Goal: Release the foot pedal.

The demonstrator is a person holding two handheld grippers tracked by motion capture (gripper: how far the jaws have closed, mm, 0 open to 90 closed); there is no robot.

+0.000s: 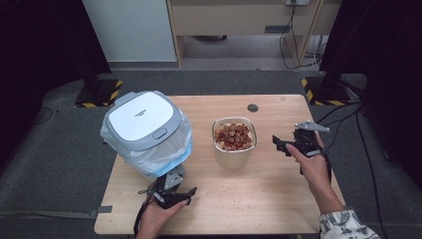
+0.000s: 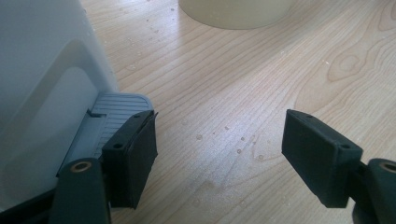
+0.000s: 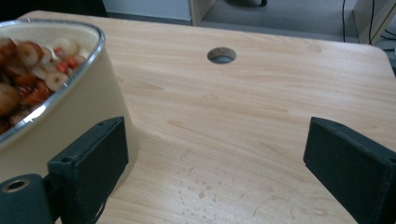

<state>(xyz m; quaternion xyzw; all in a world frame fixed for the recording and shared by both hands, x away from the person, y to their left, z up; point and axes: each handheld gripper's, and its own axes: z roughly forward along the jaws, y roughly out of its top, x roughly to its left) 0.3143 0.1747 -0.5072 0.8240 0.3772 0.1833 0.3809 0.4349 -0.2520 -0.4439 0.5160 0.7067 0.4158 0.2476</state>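
Wooden table (image 1: 259,189), left gripper (image 2: 219,154) spread beside bin pedal (image 2: 112,116), right gripper (image 3: 215,163) spread beside food container (image 3: 60,93), high view shows bin lid (image 1: 142,118)

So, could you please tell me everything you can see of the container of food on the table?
The container is a cream, rounded-square tub with a shiny rim, standing upright and uncovered mid-table, right of the bin. It is filled to the top with red, brown and pale sliced pieces. The right tongs, open, hover near its right side; whether they touch it is unclear.

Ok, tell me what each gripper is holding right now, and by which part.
Nothing is held. The left gripper is open beside the bin's pedal; the right gripper is open beside the bowl.
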